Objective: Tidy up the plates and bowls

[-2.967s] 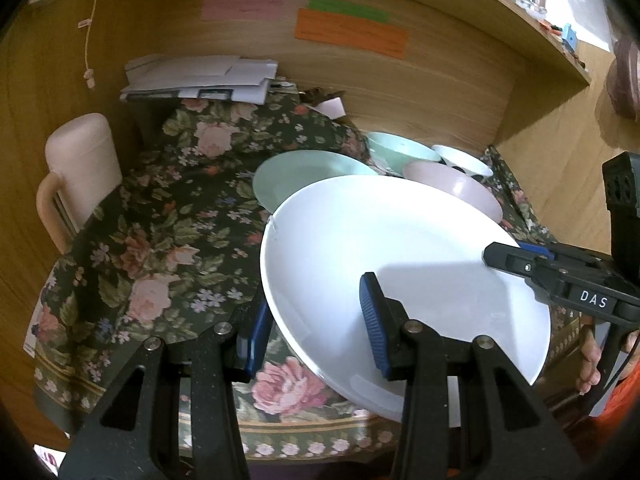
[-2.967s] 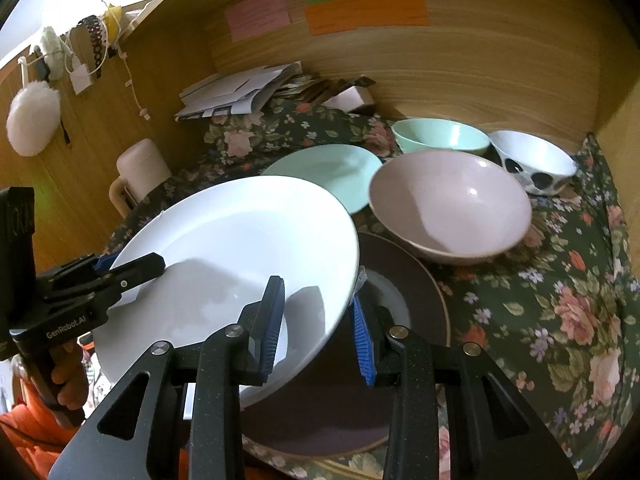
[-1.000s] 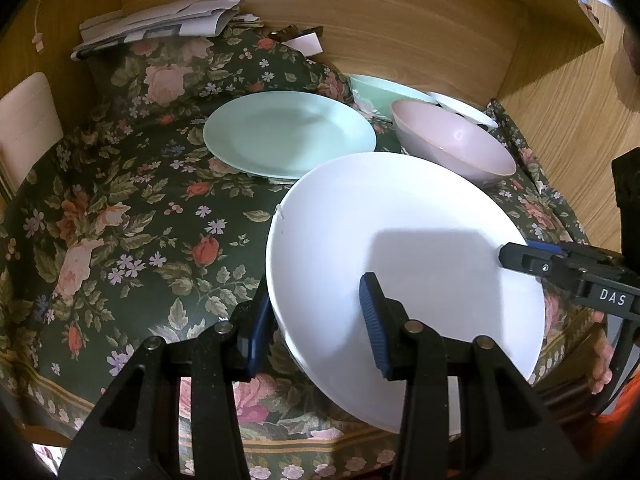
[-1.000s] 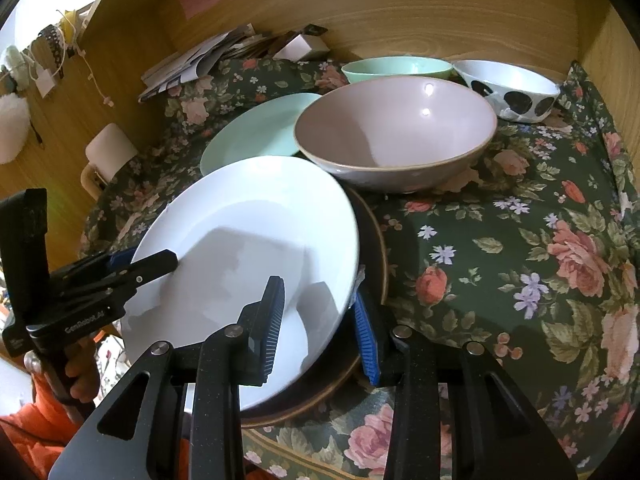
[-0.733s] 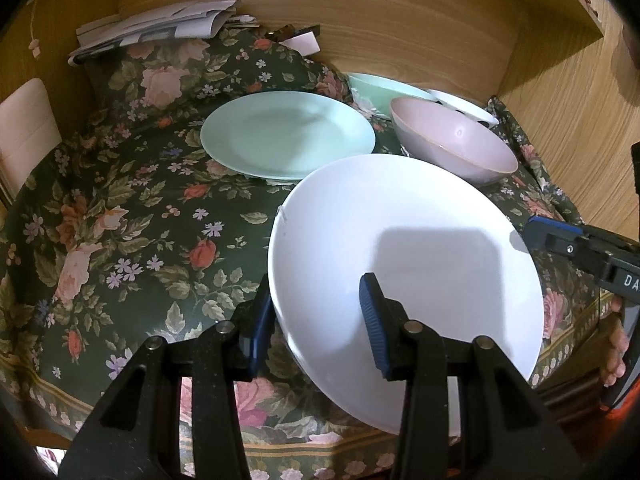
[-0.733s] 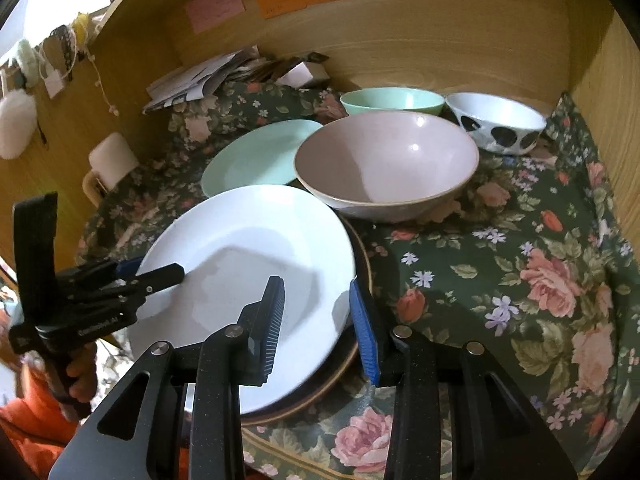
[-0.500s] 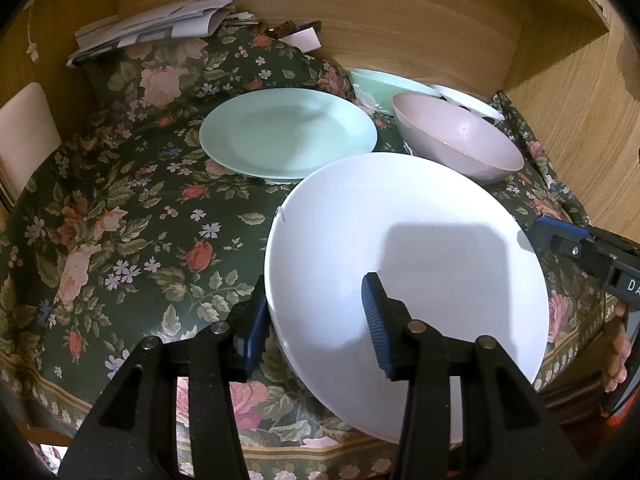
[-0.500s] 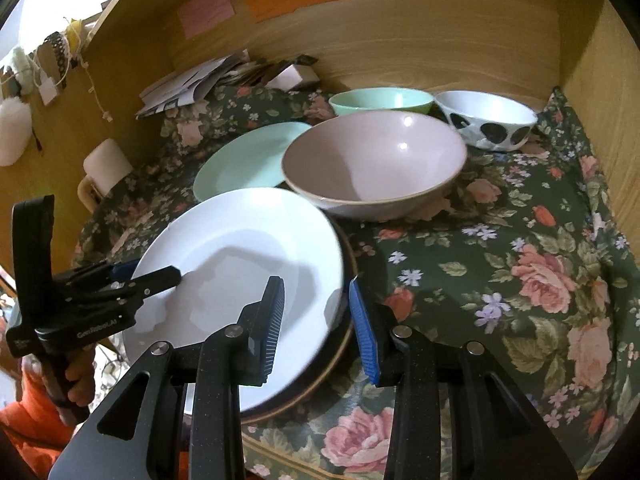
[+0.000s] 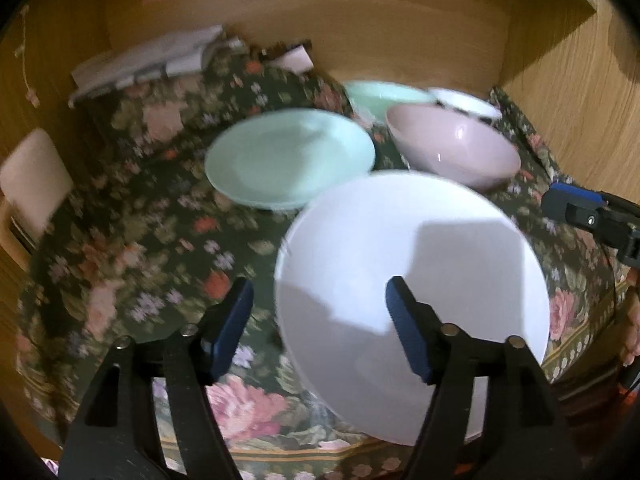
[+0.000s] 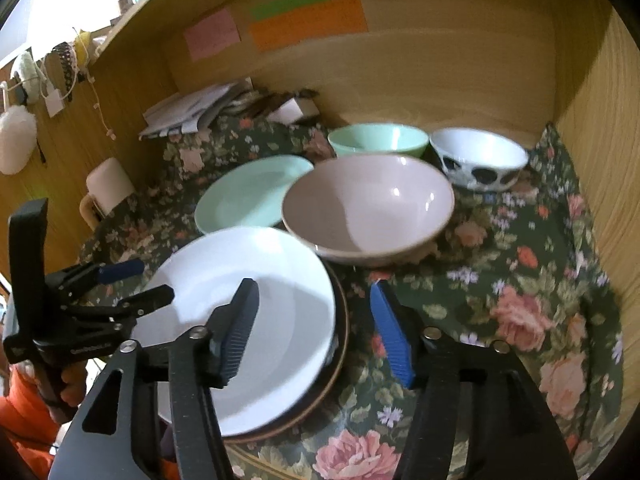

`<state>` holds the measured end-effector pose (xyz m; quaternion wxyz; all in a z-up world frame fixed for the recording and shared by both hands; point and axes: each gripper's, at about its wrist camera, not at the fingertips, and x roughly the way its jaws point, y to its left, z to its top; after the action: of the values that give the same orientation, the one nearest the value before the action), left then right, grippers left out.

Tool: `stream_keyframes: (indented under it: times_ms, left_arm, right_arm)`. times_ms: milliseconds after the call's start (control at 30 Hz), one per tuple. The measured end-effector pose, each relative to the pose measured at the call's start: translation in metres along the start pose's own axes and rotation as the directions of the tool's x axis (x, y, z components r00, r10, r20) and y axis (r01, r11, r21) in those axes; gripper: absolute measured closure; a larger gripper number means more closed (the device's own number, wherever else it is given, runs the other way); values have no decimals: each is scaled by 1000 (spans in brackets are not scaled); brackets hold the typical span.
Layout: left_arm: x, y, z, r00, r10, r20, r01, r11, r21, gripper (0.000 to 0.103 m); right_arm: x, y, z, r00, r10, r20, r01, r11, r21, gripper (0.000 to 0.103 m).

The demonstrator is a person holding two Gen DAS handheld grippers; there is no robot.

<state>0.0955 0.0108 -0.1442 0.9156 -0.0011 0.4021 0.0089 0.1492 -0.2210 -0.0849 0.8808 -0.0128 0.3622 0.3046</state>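
Item: white plate (image 10: 256, 316), lying on top of a dark brown plate (image 10: 340, 344) at the front edge of the floral tablecloth (image 10: 520, 280); only the brown rim shows on its right side.

Item: my left gripper (image 9: 320, 312), jaws spread wide, holding nothing; the left pad stands over cloth beside the white plate (image 9: 408, 288), the right pad over the plate's face. Whether either pad touches it I cannot tell.

Item: my right gripper (image 10: 316, 320), jaws likewise wide apart and empty, one pad above the white plate, the other above the cloth just right of the brown rim.

Item: pink bowl (image 10: 368, 208), upright, just behind the stacked plates.

Item: mint plate (image 10: 248, 196), flat on the cloth, left of the pink bowl and partly hidden by it.

Item: mint bowl (image 10: 378, 140) and white bowl with black spots (image 10: 478, 160), side by side at the back edge.

Item: loose papers (image 10: 192, 110), back left corner.

Item: cream mug (image 10: 108, 186), left edge.
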Motion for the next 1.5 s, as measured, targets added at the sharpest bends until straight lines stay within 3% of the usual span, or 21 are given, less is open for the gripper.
stream_keyframes:
  times_ms: [167,267,333,533,833,1067,1367,1433,1500]
  left_arm:
    - [-20,13,21,997,16,81,-15,1000,-16,12]
    - [-26,20,34,993,34,117,-32,999,-25,9]
    - [-28,26,43,990,42,134,-38,999,-36,8]
    - [-27,46,66,986,50,160,-39,997,-70,6]
    - [-15,71,97,980,62,191,-47,995,-84,3]
    - [17,93,108,988,71,138,-57,993,-106,3]
    - [73,119,108,999,51,5,-50,986,-158,3]
    - [83,123,107,999,38,-24,-42,985,-165,4]
    - [94,126,107,998,36,-53,-44,985,-166,13]
  right_arm:
    - [-4,6,16,999,-5,40,6,1000,-21,40]
    - [-5,11,27,998,-7,60,10,999,-35,36]
    - [-5,14,34,997,-9,77,12,999,-43,29]
    - [-2,23,58,993,-8,116,17,997,-74,28]
    - [33,33,89,997,20,77,-14,996,-83,25]
    - [80,46,102,1000,24,0,-24,993,-118,25]
    - [133,36,121,995,4,-100,-17,992,-122,26]
    - [142,29,122,993,-7,-119,-8,993,-120,33]
    - [152,24,124,989,-3,-147,-15,993,-119,44]
